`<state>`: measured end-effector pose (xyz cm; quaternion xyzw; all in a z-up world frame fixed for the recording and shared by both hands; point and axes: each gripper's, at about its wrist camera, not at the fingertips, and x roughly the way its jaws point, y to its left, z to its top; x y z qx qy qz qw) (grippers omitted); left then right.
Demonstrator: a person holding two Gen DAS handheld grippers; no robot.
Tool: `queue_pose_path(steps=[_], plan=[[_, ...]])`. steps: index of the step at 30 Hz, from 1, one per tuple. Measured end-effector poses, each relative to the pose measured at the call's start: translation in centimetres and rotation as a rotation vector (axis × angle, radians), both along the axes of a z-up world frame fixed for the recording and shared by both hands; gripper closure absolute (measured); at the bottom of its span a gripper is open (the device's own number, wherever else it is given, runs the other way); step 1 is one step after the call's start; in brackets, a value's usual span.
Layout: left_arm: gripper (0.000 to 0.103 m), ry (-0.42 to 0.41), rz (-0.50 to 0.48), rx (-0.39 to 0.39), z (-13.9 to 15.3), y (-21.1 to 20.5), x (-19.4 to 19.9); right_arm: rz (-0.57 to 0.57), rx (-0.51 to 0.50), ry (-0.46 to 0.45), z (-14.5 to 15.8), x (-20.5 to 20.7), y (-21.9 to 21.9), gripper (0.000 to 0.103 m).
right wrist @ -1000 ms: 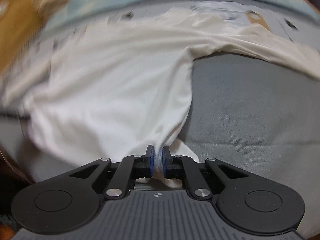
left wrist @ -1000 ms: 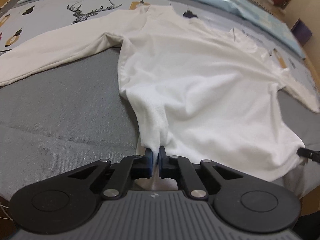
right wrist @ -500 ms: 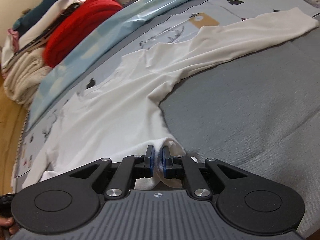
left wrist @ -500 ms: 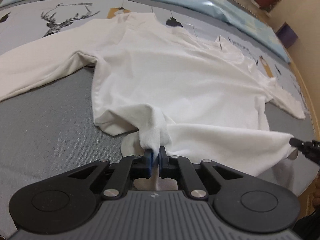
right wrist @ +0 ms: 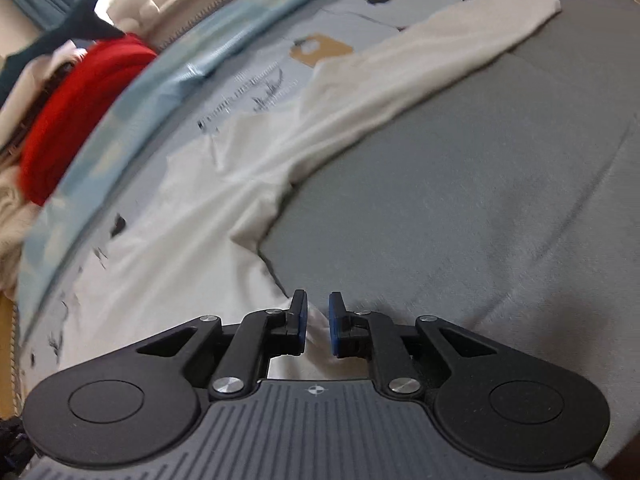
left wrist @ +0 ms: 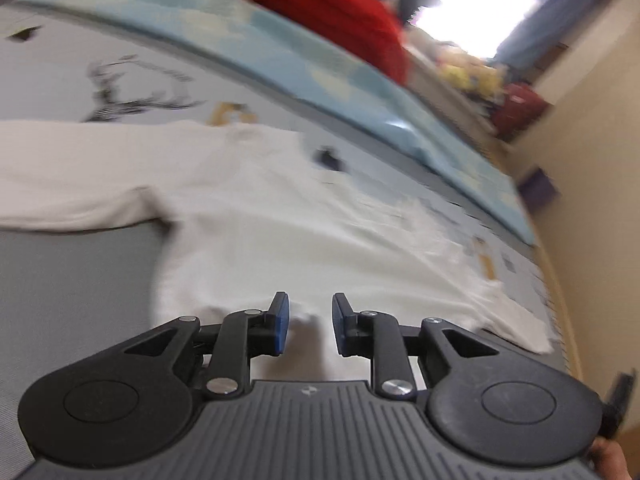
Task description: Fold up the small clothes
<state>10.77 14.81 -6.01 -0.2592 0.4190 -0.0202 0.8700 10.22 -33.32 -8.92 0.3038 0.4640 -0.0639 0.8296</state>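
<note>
Across grey bed cover [left wrist: 72, 280], left view: white shirt [left wrist: 280, 232] lay flat; left gripper [left wrist: 307, 318] just opening, hem between parted pads, unpinched. Right view: right gripper [right wrist: 316, 320] just opening too, hem corner released. Shirt soft, light, limp; best pinched at hem corners or sleeve [right wrist: 460, 52] cuffs.

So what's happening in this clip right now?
A person with a gripper in each hand is folding a white long-sleeved top spread on a grey bed cover. The left gripper and right gripper have just been opening; both now stand open with the top's lower edge between the jaws, no longer pinched. The long sleeves are still spread out, unfolded.
</note>
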Motion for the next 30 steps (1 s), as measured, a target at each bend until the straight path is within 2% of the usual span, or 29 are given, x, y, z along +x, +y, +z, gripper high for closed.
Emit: queue_pose_path(steps=[4,7,11,15,19,22,24,26,30], plan=[[0.077,0.143,0.056,0.016,-1.9,2.4,-0.1,0.080,-0.054,-0.015,0.4,-0.1,0.6,0.090],[0.077,0.206,0.059,0.027,-3.0,3.2,-0.2,0.116,-0.067,-0.001,0.1,-0.3,0.4,0.088],[0.076,0.178,-0.011,0.030,-3.1,2.4,0.4,0.128,-0.045,0.029,-0.4,-0.4,-0.1,0.087],[0.055,0.142,-0.044,0.047,-3.0,0.1,1.4,0.168,-0.064,0.050,-0.6,-0.4,0.4,0.084],[0.055,0.188,-0.086,0.079,-4.5,-1.7,2.4,0.186,-0.063,0.063,-0.8,-0.4,0.2,0.080],[0.063,0.183,-0.105,0.088,-4.9,-2.3,2.5,0.197,-0.066,0.074,-0.8,-0.3,0.0,0.079],[0.095,0.178,-0.118,0.086,-4.7,-2.3,2.5,0.202,-0.064,0.077,-0.9,-0.2,0.1,0.079],[0.099,0.161,-0.130,0.106,-4.3,-2.4,2.0,0.213,-0.066,0.081,-0.9,-0.1,0.1,0.079],[0.100,0.122,-0.155,0.160,-2.3,-2.4,0.3,0.237,-0.067,0.092,-1.1,-0.2,0.3,0.079]])
